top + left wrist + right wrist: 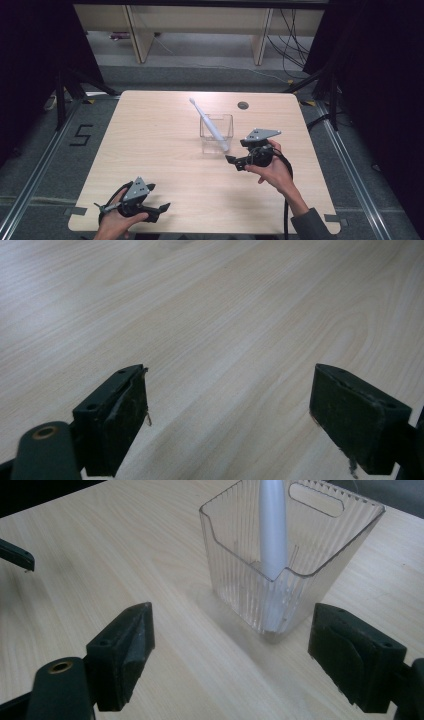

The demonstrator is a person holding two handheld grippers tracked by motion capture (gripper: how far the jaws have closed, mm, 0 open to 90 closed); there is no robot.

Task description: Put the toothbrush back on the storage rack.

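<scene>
The right gripper (234, 161) is held in the person's right hand (274, 170) over the right half of the table (150, 150), its jaws wide apart and holding nothing. In the right gripper view the right gripper (230, 645) points at a clear ribbed cup (295, 555) that stands just ahead, slightly right of the gap between the jaws and not touching either. A white toothbrush (272, 530) stands in the cup, its lower end resting at the near bottom corner; its top is cut off by the upper edge of that view. Seen from the high view, the toothbrush (209, 124) leans up and to the far left out of the cup (217, 132), with the head clear of the rim; bristles are too small to make out.

The left gripper (162, 207) sits in the left hand (115, 222) at the near left edge of the table, well apart from the cup. Its jaws are also spread, and in the left gripper view the left gripper (230, 400) has bare wood between them. Part of the left hand is cut off by the bottom of the high view.

A dark tip of the left gripper shows at the left edge of the right gripper view. A small dark round cap (243, 105) sits in the table near its far edge, beyond the cup. Cables (295, 40) hang by pale furniture legs (140, 35) on the floor behind; the sides are too dark to read.
</scene>
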